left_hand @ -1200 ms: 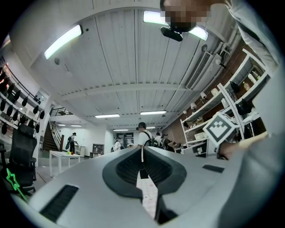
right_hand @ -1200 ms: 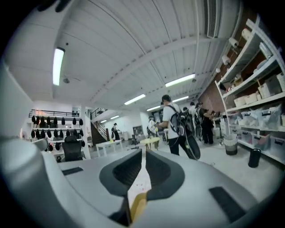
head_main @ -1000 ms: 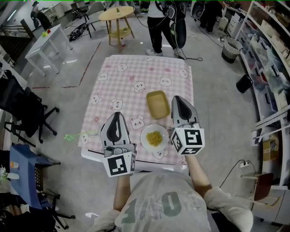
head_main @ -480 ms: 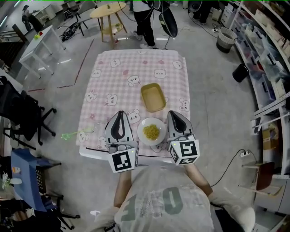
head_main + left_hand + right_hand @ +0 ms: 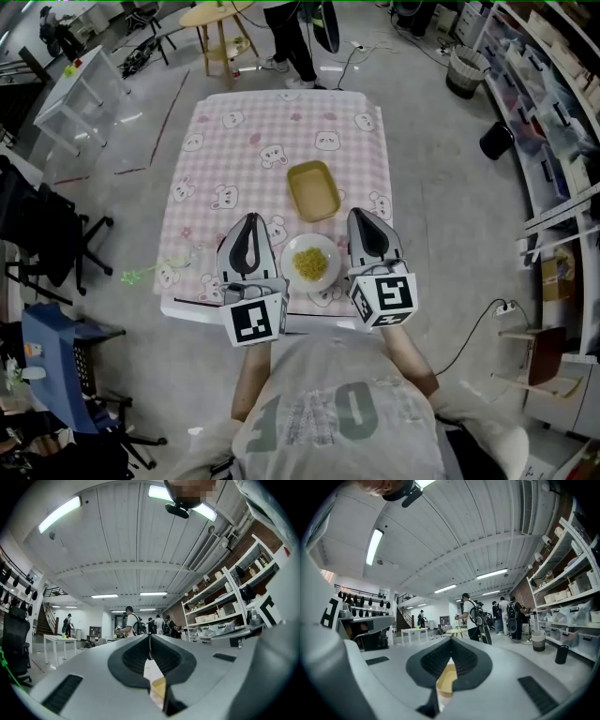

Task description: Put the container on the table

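The yellow container (image 5: 314,190) is sitting on the pink checked surface (image 5: 281,131), just beyond a white plate (image 5: 289,265) of yellow kernels. The left tool (image 5: 251,220) and right tool (image 5: 362,214) are hovering on either side of that plate, each with jaws pressed together and gripping nothing, apart from the container.

The plate of corn (image 5: 310,263) lies close between my left claw (image 5: 249,225) and my right claw (image 5: 364,217) at the near edge of the table (image 5: 234,150), so it stands in the way of any inward swing. Straight ahead of the plate the yellow container (image 5: 314,190) blocks the middle. The far end and the left side of the table are open for passing.
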`<state>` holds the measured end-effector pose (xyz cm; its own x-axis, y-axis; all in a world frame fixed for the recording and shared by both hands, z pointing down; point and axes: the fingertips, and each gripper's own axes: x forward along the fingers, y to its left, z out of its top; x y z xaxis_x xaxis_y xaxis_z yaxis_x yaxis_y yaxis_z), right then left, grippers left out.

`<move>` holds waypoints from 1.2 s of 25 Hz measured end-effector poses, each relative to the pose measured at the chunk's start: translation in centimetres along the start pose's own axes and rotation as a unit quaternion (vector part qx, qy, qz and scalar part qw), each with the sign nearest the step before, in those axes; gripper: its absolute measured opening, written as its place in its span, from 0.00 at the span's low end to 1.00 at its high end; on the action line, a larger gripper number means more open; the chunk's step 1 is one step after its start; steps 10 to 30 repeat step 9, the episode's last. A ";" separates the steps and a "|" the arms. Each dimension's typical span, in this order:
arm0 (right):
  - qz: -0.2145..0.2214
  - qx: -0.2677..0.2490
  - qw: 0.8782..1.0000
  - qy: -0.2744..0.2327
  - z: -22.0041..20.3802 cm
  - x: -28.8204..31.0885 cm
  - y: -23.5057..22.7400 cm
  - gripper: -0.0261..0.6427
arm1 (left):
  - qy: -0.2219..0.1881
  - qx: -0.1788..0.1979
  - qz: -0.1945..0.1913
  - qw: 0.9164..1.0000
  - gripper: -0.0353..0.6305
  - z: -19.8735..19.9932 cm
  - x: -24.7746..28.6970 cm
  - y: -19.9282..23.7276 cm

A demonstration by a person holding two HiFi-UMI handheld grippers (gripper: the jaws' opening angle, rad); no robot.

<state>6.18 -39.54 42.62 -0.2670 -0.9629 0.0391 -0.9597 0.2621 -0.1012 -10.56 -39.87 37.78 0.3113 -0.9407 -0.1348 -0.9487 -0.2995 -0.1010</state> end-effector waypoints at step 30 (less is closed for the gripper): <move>0.003 -0.001 1.000 0.001 -0.6 0.9 -0.2 0.08 | 0.009 -0.005 0.007 1.000 0.10 -1.0 0.6 0.4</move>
